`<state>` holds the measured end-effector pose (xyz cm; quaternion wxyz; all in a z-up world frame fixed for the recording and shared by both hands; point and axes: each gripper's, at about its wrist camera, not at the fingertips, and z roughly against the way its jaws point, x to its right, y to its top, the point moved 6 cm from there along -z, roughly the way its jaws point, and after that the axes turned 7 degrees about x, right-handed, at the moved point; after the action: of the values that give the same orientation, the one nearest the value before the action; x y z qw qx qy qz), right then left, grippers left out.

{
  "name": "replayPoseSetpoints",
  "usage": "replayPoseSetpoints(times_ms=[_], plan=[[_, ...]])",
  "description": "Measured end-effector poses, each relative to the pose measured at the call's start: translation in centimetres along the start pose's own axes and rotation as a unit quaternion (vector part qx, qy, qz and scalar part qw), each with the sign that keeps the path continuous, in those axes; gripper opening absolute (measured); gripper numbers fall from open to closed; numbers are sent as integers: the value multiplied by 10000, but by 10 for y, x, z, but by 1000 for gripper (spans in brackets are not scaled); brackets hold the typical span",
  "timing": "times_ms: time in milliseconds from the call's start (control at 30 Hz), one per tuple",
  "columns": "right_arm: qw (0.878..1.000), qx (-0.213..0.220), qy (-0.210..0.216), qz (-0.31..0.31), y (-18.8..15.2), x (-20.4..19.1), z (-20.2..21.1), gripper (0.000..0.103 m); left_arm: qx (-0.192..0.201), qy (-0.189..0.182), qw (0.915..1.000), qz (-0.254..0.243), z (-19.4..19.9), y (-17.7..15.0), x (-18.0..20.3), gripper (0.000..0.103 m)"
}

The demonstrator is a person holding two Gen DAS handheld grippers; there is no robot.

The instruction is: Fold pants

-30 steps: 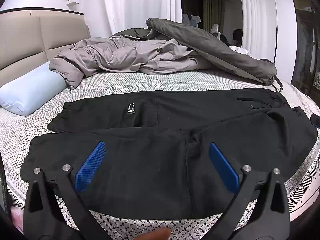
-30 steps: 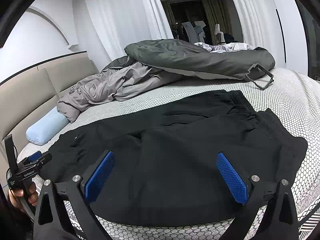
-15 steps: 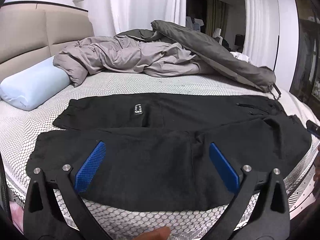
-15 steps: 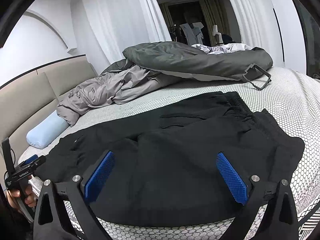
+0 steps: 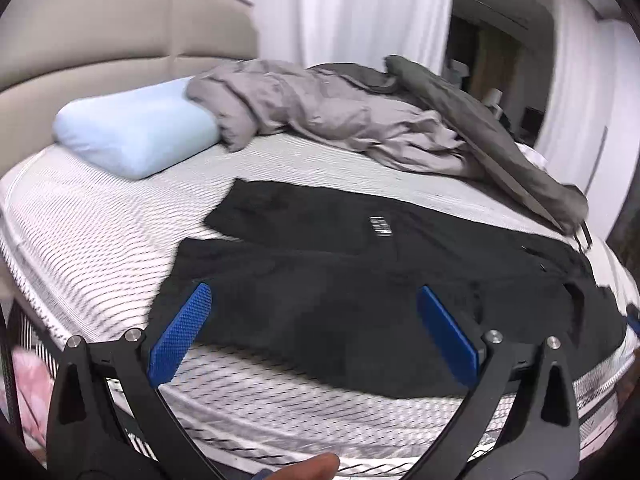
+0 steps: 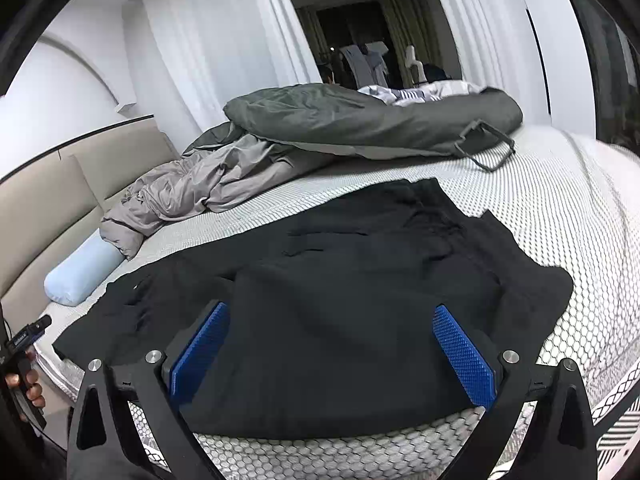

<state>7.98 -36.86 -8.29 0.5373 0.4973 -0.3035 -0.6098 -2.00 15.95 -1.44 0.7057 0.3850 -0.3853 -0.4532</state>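
Observation:
Black pants point(image 5: 360, 280) lie flat across the white patterned mattress point(image 5: 100, 240), legs toward the left, waist toward the right, with a small white label point(image 5: 378, 226) on the far leg. My left gripper point(image 5: 312, 328) hovers open above the near leg close to its cuff, nothing between its blue pads point(image 5: 180, 334). In the right wrist view the pants point(image 6: 340, 300) fill the foreground. My right gripper point(image 6: 332, 354) is open just over the waist end, with nothing held. The left gripper point(image 6: 24, 340) also shows at that view's far left, in a hand.
A light blue pillow point(image 5: 136, 132) lies against the beige headboard point(image 5: 100, 40). A crumpled grey duvet point(image 5: 340, 116) and a dark green cover point(image 6: 360, 120) with a strap loop point(image 6: 486, 148) are heaped along the far side. The mattress edge point(image 6: 360, 452) runs just below both grippers.
My left gripper has swung left and drawn back, so the pillow and headboard fill more of its view. My right gripper has crept slightly closer to the waist end. The pants lie unchanged.

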Motion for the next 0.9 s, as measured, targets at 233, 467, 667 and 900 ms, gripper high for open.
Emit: replayPoseSetpoints(times_ms=[233, 467, 667, 900], plan=[[9980, -320, 183, -511, -7, 32, 1, 101, -282, 255, 9988, 315, 0, -12, -63, 102], [9970, -298, -23, -711, -9, 49, 4, 101, -1184, -677, 9820, 1304, -25, -37, -85, 75], [9967, -482, -89, -645, -11, 41, -3, 101, -1286, -927, 9624, 2206, -64, -39, -101, 75], [9960, -481, -348, -667, -11, 57, 0, 101, -477, -138, 9861, 1584, -66, -11, -110, 4]])
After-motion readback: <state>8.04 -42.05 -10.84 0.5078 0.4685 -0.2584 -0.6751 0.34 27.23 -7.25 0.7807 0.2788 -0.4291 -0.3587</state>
